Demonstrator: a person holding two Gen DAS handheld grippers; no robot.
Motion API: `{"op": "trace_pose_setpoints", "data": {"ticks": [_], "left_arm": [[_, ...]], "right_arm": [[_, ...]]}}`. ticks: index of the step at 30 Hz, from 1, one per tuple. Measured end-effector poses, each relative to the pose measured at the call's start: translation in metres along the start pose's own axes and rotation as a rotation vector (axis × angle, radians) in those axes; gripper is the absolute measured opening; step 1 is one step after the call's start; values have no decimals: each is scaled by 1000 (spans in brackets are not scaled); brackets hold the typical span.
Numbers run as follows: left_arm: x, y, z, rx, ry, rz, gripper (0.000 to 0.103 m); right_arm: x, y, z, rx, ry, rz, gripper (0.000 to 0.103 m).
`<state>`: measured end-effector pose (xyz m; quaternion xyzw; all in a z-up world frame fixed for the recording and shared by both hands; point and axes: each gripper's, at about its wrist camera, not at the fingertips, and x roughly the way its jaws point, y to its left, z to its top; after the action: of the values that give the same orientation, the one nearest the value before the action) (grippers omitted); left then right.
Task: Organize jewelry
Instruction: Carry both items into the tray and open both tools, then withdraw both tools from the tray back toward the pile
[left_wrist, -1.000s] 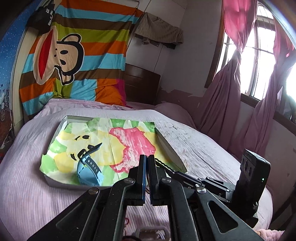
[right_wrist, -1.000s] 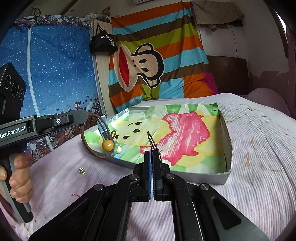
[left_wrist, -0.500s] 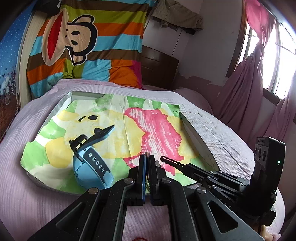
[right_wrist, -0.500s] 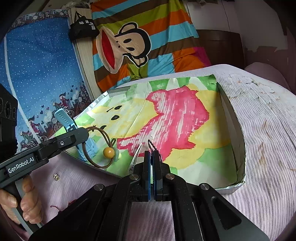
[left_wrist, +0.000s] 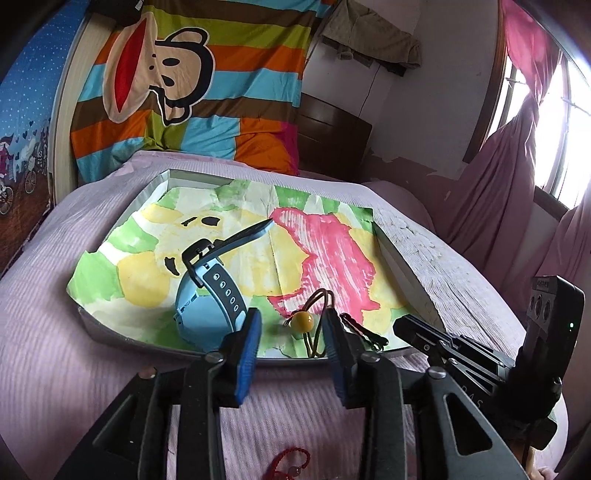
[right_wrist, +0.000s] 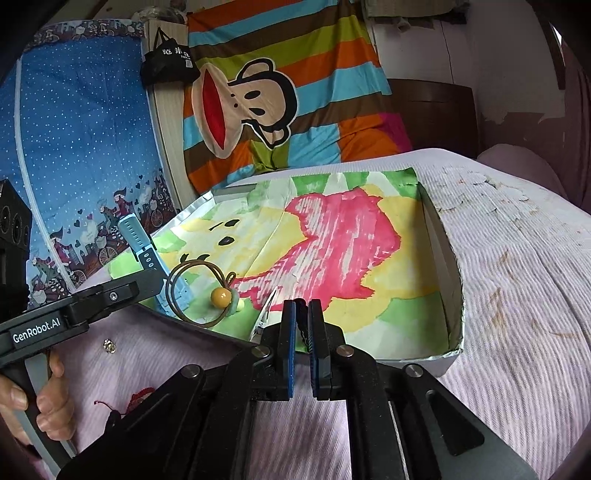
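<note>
Shallow tray (left_wrist: 122, 328) on a ribbed pink bed (left_wrist: 55, 350), lined with painted paper.

In it, near the front rim, lie a blue rubber watch (left_wrist: 207, 306), a brown cord loop with a round amber bead (left_wrist: 302, 322) and a thin dark chain (left_wrist: 364, 330). The left tongs (left_wrist: 291, 343) stand spread, empty, either side of the bead. The right tongs (right_wrist: 300, 334) are parted slightly, the chain between the pads; whether they grip it is unclear. A red string bracelet (left_wrist: 288, 461) and a small stud (right_wrist: 108, 345) lie on the bedspread outside.
</note>
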<state>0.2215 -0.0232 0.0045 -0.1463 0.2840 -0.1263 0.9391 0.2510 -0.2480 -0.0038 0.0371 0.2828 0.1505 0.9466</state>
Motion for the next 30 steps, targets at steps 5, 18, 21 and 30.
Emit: {"op": "trace_pose_setpoints", "data": {"ticks": [5, 18, 21, 30], "left_arm": [[-21, 2, -6, -10, -59, 21, 55], [-74, -3, -26, 47, -183, 101, 103], [-82, -5, -31, 75, -188, 118, 103], [-99, -1, -49, 167, -148, 150, 103]], "right_arm": [[-28, -1, -6, 1, -90, -9, 35], [-99, 10, -22, -18, -270, -11, 76], [-109, 12, -26, -35, -289, -5, 85], [-129, 17, -42, -109, -275, 22, 85]]}}
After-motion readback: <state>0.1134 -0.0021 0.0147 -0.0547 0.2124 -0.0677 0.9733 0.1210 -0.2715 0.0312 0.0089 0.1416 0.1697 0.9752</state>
